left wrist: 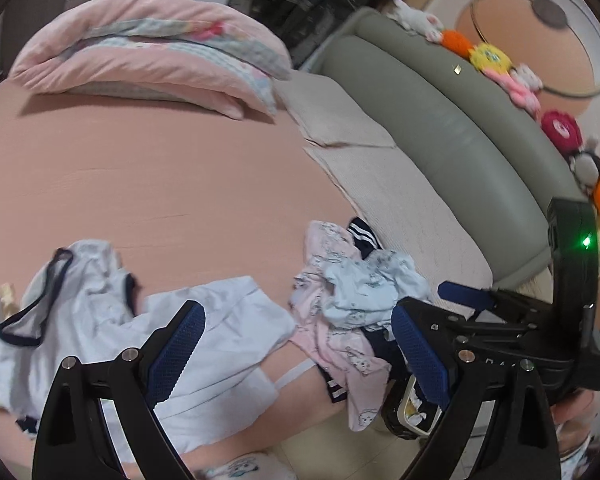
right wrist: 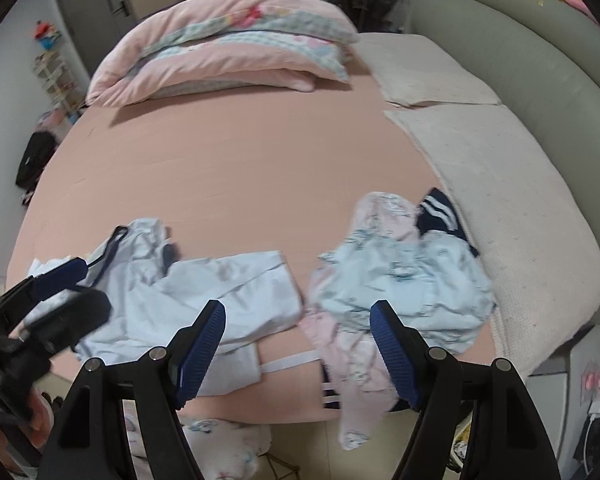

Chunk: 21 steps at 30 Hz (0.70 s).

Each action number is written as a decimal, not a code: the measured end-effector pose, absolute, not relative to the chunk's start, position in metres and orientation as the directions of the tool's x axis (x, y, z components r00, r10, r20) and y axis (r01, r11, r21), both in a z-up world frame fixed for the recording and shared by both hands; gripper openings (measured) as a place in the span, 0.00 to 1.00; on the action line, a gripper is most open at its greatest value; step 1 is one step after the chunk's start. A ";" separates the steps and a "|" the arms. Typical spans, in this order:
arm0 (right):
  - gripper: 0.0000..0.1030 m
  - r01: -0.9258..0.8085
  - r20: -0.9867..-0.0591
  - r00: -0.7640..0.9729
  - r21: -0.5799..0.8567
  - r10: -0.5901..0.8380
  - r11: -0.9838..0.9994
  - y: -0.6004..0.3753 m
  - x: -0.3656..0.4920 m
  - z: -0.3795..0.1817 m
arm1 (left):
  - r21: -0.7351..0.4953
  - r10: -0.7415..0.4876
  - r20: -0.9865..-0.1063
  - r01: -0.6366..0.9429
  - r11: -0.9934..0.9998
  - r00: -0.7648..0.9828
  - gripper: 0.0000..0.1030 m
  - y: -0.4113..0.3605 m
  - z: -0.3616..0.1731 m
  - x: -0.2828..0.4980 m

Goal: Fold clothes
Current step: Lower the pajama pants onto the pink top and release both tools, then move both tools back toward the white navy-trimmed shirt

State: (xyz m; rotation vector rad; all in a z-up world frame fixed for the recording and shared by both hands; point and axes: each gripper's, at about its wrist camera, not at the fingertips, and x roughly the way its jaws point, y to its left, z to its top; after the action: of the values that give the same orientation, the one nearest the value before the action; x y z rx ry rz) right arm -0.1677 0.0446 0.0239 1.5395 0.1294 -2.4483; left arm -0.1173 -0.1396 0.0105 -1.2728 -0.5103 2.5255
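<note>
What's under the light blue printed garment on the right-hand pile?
Under the light blue printed garment lies a pink printed garment, trailing over the bed edge, and a navy piece with white stripes pokes out behind. Anything deeper in the pile is covered.

Pale blue garment (right wrist: 204, 292), pink printed pyjamas (right wrist: 364, 356), salmon-pink sheet (right wrist: 240, 168).
</note>
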 end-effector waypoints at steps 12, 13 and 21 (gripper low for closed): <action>0.72 0.345 -0.897 -0.391 0.065 -0.206 -0.936 -0.014 -0.151 0.024 | -0.466 0.350 -0.698 0.025 -0.884 -0.625 0.92 -0.221 0.026 -0.080; 0.72 0.350 -0.897 -0.389 0.065 -0.209 -0.934 -0.018 -0.150 0.024 | -0.457 0.339 -0.701 0.030 -0.889 -0.628 0.92 -0.225 0.028 -0.077; 0.72 0.392 -0.899 -0.372 0.073 -0.230 -0.917 -0.046 -0.143 0.020 | -0.125 0.087 -0.775 0.017 -0.992 -0.626 0.92 -0.227 0.025 -0.056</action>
State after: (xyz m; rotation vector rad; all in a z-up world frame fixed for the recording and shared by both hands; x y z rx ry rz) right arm -0.1434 -0.0461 0.0201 1.4845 0.2148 -2.3195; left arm -0.0560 -0.2275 0.0247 -1.3413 -0.1865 2.7913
